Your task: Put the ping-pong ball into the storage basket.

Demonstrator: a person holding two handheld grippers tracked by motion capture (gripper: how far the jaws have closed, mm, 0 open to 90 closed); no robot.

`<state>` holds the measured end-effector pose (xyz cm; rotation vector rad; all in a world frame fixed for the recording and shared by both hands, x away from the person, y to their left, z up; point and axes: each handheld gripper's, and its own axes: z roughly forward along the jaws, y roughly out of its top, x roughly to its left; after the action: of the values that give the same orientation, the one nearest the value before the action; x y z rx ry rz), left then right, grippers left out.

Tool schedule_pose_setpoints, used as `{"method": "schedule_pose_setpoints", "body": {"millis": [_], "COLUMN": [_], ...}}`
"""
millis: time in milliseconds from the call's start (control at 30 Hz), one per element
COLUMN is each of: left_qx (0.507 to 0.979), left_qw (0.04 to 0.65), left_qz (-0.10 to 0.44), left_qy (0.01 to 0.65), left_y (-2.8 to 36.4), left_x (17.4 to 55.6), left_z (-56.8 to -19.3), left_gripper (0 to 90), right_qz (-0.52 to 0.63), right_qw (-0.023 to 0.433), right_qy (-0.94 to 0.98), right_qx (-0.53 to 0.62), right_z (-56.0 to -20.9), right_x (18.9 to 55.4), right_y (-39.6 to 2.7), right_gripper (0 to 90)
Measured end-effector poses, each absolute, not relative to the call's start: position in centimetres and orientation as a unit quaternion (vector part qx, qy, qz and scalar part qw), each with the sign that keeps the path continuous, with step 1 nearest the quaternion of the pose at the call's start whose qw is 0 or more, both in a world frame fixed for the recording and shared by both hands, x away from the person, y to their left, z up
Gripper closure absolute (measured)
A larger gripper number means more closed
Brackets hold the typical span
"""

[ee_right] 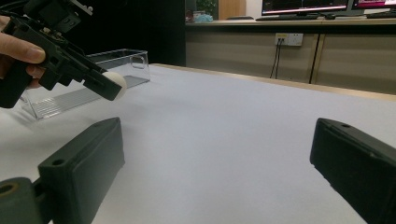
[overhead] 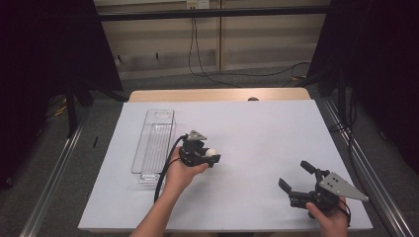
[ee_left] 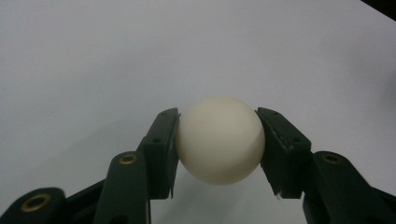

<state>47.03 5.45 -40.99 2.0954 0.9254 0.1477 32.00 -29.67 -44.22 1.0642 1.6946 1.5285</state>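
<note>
Small white plastic ball point(ee_left: 219, 139) half hidden in high view; left gripper point(ee_left: 218, 140) clamped on it, right gripper point(overhead: 297, 176) jaws apart, low over table.

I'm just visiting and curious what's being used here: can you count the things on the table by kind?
White ball, held off the sheet in the left gripper's jaws: 1
Clear plastic bin: 1
Hand-held grippers, left gripper and right gripper: 2
White sheet that covers the table: 1
Total: 5
</note>
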Motion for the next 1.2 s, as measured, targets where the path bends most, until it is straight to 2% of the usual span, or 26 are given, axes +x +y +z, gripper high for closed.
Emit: {"method": "schedule_pose_setpoints", "body": {"millis": [1200], "left_qx": [0.832], "left_qw": [0.407], "left_qz": [0.058], "left_qy": [0.374], "left_y": [6.5], "left_x": [47.4], "left_z": [-39.7], "left_gripper": [51.3], "right_qz": [0.576], "right_qw": [0.304], "right_qy": [0.644], "right_qx": [0.402], "right_z": [-44.2], "right_x": [32.0], "right_y": [-29.6], "right_gripper": [3.3]}}
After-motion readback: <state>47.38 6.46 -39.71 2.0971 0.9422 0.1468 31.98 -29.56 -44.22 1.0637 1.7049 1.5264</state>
